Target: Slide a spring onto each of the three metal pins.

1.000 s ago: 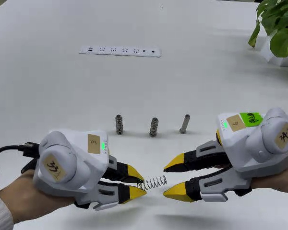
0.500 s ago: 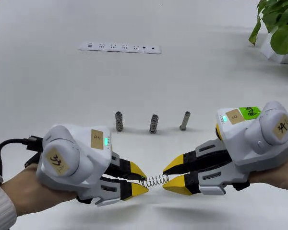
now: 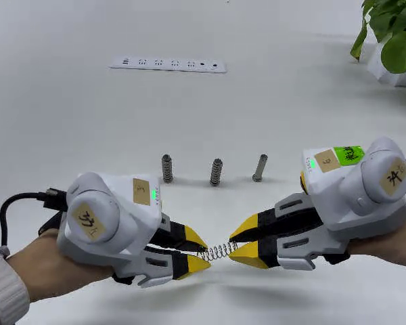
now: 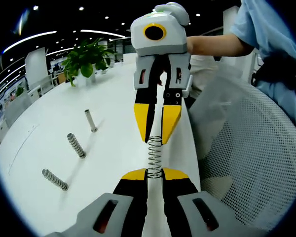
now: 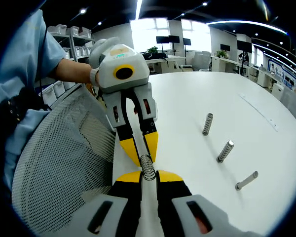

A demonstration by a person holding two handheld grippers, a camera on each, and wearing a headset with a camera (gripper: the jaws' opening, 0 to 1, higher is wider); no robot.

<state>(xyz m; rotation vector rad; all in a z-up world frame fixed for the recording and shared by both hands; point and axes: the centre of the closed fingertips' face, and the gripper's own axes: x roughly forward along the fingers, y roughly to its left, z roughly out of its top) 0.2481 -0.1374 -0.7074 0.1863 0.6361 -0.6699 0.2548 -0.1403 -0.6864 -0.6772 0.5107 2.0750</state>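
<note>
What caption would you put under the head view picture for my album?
Left gripper and right gripper both pinch one spring; a bare pin waits behind.

Near the table's [image 3: 74,122] front edge, the left gripper [image 3: 204,256] and right gripper [image 3: 232,248] meet tip to tip, palms inward, forearms coming in from either side. Each has its jaws clamped on one end of a spring [image 3: 218,251].

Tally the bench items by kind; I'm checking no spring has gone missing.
Springs: 3
Pins: 3, two sleeved
Grippers: 2
Power strip: 1
Plant: 1
Total: 10
</note>
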